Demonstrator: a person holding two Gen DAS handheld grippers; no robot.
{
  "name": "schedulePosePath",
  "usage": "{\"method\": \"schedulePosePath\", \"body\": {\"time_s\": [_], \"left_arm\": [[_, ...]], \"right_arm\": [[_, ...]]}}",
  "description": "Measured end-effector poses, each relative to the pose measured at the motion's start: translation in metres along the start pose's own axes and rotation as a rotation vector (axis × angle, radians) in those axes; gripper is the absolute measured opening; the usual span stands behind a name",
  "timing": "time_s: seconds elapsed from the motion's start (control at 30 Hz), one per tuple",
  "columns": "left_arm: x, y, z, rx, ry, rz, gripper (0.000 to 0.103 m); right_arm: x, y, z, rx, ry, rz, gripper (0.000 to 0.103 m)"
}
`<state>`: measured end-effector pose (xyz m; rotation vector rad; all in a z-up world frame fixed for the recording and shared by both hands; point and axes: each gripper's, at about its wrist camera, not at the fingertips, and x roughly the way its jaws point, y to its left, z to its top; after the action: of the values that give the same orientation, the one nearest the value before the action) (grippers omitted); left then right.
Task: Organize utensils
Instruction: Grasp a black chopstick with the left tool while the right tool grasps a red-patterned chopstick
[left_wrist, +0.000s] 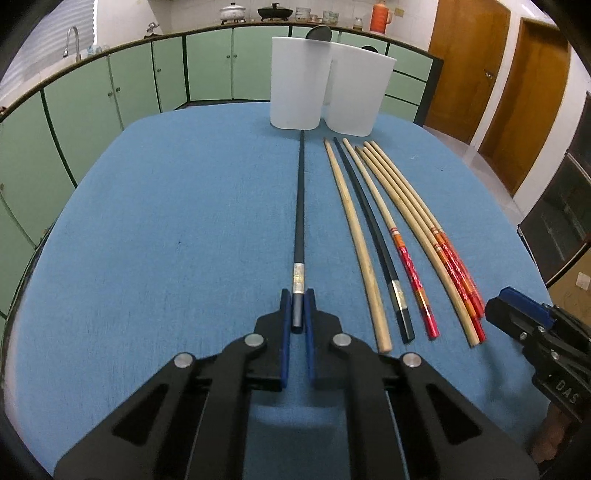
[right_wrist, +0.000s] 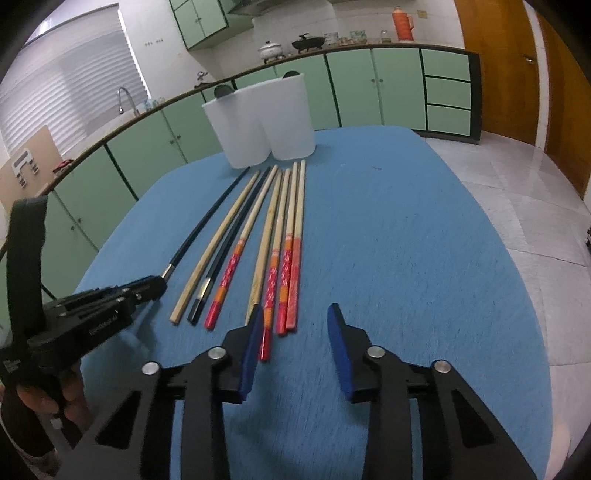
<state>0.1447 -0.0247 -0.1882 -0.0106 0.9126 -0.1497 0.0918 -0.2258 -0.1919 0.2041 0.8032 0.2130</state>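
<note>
Chopsticks lie in a row on the blue worktop (left_wrist: 166, 221), before two white tubs (left_wrist: 328, 85).
Left claw (left_wrist: 297, 314) is clenched on the lone black chopstick (left_wrist: 300, 206): lift level, clearing the tubs' rims. Right claw (right_wrist: 295, 325) gapes empty over the red-ended sticks (right_wrist: 284, 273); its side is bare to the edge.

A table covered in blue cloth (left_wrist: 166, 221) carries two white containers (left_wrist: 325, 85) at its far edge. Just before them lie chopsticks (left_wrist: 388, 229) side by side: black, plain wooden, and red-handled.
</note>
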Motion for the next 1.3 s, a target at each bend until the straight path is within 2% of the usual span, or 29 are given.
{"method": "schedulePosePath", "body": {"time_s": [0.13,0.27,0.7,1.3], "left_arm": [[-0.007,0.001,-0.006,-0.001,-0.007,0.021,0.006],[-0.008,0.001,-0.007,0.004,-0.008,0.027,0.006],[-0.007,0.002,-0.007,0.005,-0.006,0.028,0.006],[-0.003,0.006,-0.009,-0.022,-0.011,0.007,0.008]], "right_arm": [[0.000,0.000,-0.004,-0.007,0.011,-0.002,0.021],[0.001,0.001,-0.007,-0.017,0.020,-0.014,0.016],[0.009,0.012,-0.005,-0.086,0.033,-0.031,0.015],[0.011,0.013,-0.004,-0.093,0.042,-0.055,0.011]]}}
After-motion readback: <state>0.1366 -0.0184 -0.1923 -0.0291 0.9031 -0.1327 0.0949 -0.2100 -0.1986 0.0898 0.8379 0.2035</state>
